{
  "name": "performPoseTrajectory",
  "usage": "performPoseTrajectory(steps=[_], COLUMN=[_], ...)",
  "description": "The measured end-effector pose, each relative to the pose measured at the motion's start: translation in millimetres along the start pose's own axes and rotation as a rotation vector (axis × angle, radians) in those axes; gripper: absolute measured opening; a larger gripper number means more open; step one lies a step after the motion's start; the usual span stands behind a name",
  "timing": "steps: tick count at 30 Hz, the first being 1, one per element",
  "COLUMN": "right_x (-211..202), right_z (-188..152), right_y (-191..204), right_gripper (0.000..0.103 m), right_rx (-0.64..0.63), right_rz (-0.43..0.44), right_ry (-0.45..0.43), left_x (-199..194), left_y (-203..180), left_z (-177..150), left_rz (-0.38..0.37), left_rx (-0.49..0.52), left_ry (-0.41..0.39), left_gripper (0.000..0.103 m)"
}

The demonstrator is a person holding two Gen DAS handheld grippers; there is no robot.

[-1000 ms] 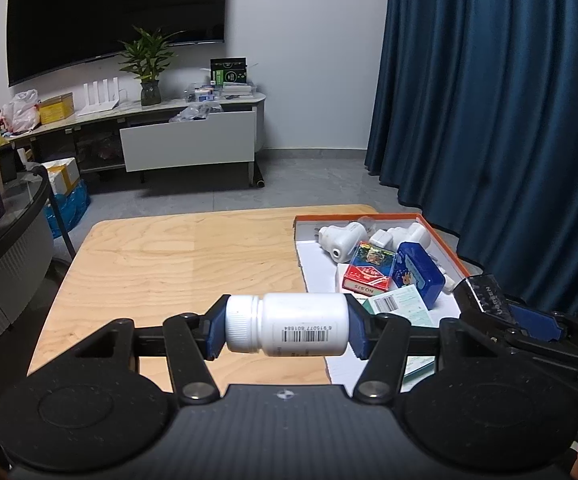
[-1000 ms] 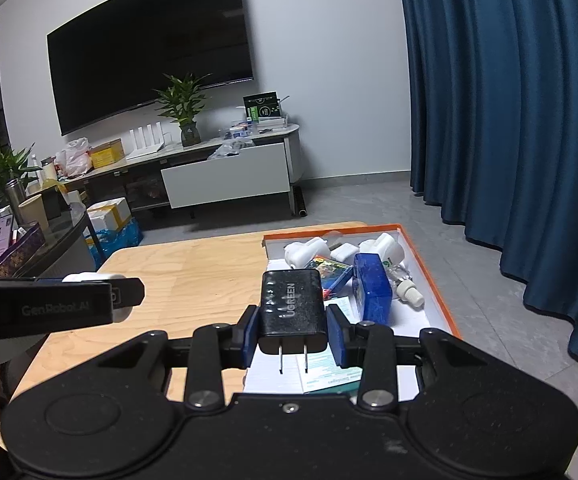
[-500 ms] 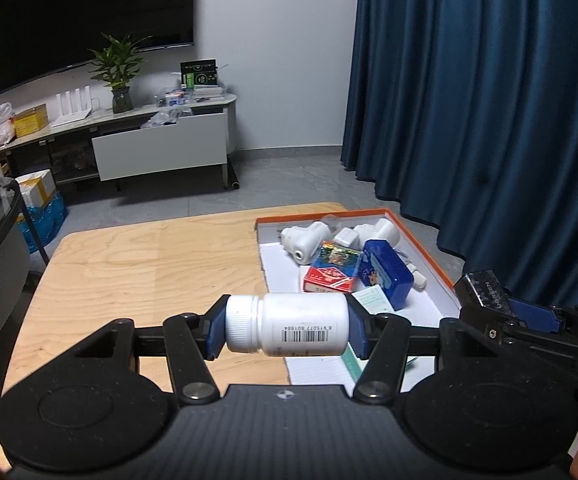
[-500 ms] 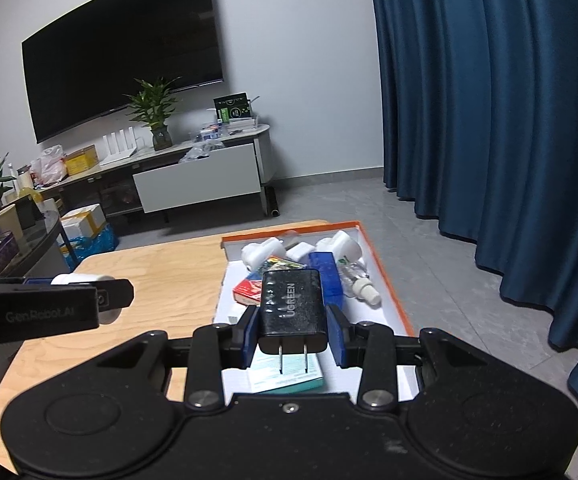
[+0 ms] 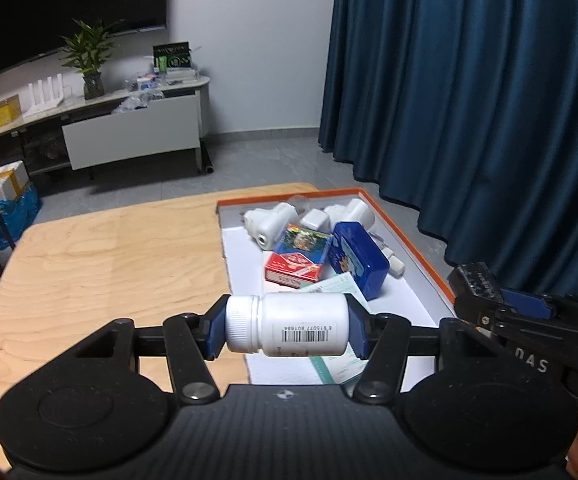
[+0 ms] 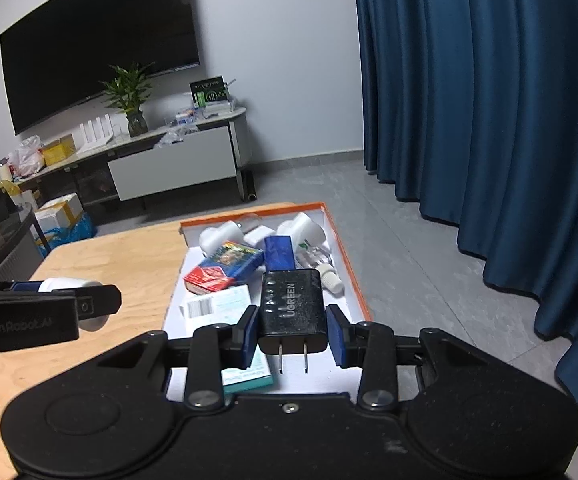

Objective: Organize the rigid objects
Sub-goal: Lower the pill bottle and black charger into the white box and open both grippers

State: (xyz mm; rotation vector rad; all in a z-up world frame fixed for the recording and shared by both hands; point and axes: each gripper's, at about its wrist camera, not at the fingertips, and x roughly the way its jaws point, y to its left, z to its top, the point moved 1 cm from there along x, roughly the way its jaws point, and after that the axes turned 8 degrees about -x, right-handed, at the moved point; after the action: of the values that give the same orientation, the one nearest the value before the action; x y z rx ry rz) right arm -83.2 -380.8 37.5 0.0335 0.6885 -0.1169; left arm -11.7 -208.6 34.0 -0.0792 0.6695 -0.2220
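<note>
My left gripper [image 5: 287,330] is shut on a white pill bottle [image 5: 289,330] held sideways, cap to the left, above the near left edge of the orange-rimmed white tray [image 5: 413,240]. My right gripper [image 6: 292,330] is shut on a black UGREEN charger [image 6: 292,312], prongs toward me, above the tray's near end [image 6: 349,280]. The tray holds white plugs [image 5: 269,222], a red card box [image 5: 293,272], a colourful card box [image 5: 303,242], a blue tin [image 5: 359,258] and a teal-edged box [image 6: 229,308]. The left gripper with its bottle also shows in the right wrist view [image 6: 69,300].
The tray lies on the right part of a light wooden table [image 5: 109,260]. Blue curtains [image 5: 469,100] hang at the right. A TV stand [image 5: 129,136] with a plant and clutter stands at the far wall. A dark round table [image 6: 5,236] is at the left.
Both grippers have moved right and forward toward the tray, keeping their hold. The tray now lies below and ahead of both.
</note>
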Motion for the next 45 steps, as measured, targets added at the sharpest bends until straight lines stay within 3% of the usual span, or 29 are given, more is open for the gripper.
performPoseTrajectory(steps=[21,34,41,45], right_x=[74,54,32,19], right_z=[15,24,23,22], right_y=[-19,-42,-46,-42], right_gripper=[0.045,0.046,0.052,0.054], right_rx=[-0.03,-0.011,-0.005,-0.01], right_rz=[0.015,-0.079,-0.099,-0.09], right_ry=[0.071,0.018,0.001,-0.003], left_x=[58,75,56,38], left_y=[-23,-53,-53,-48], left_z=[10,15,19,22], left_rz=[-0.053,-0.103,-0.064,0.0], left_rx=[-0.017,0.008,-0.002,-0.011], left_ry=[0.063,0.078,0.045,0.018], left_gripper=[0.058,0.058,0.087,0.101])
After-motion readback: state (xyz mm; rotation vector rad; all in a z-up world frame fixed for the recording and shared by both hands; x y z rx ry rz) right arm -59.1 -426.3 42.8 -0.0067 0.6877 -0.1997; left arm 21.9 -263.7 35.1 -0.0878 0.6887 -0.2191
